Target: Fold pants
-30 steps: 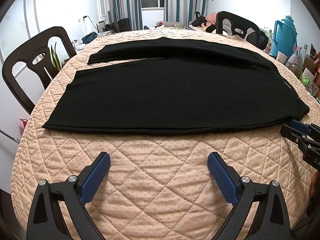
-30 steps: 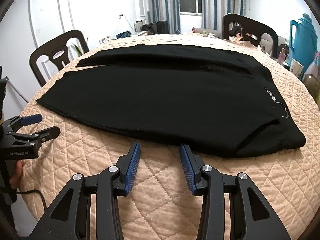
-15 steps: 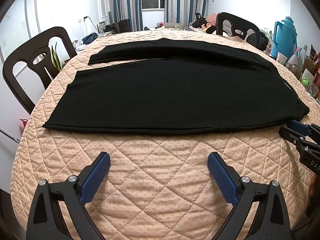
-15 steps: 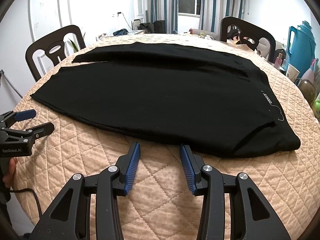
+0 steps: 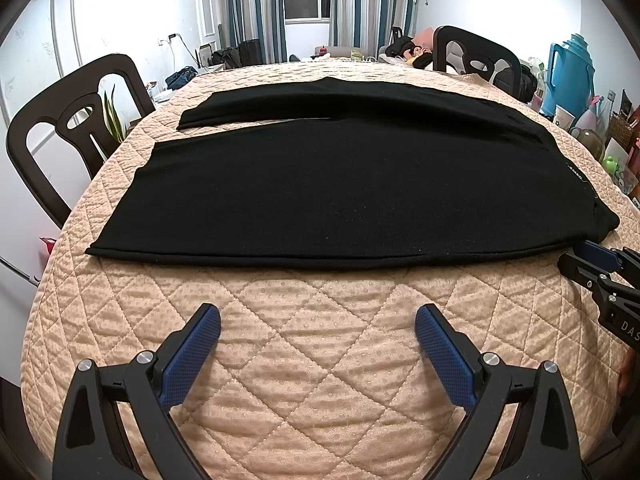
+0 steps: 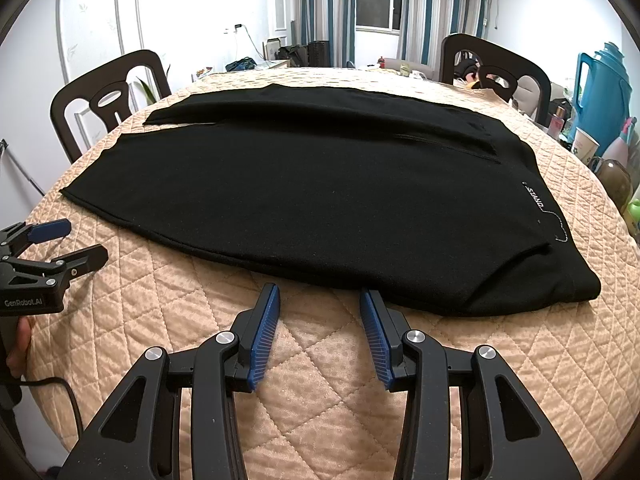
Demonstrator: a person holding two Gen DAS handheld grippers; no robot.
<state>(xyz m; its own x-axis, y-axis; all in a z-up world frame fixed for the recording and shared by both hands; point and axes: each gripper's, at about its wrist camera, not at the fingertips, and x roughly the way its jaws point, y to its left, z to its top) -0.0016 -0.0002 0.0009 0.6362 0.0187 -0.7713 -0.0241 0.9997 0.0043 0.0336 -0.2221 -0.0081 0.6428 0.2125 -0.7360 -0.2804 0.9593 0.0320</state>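
Note:
Black pants (image 5: pixel 340 184) lie flat on the quilted peach table, legs pointing left, waist at the right; they also show in the right wrist view (image 6: pixel 320 196). My left gripper (image 5: pixel 318 322) is wide open and empty, above the quilt short of the pants' near edge. My right gripper (image 6: pixel 319 300) is open, narrower, empty, with its tips close to the near hem by the waist end. The right gripper also shows at the right edge of the left wrist view (image 5: pixel 592 264). The left gripper also shows at the left edge of the right wrist view (image 6: pixel 64 244).
The round table's quilt (image 5: pixel 320 360) drops off at the near edge. Dark chairs stand at the left (image 5: pixel 76 120) and far right (image 5: pixel 476 60). A blue thermos jug (image 5: pixel 570 72), cups and bottles crowd the right side (image 6: pixel 584 146).
The right gripper has moved slightly forward and left towards the pants' near hem. The left gripper has barely moved. The pants lie as before.

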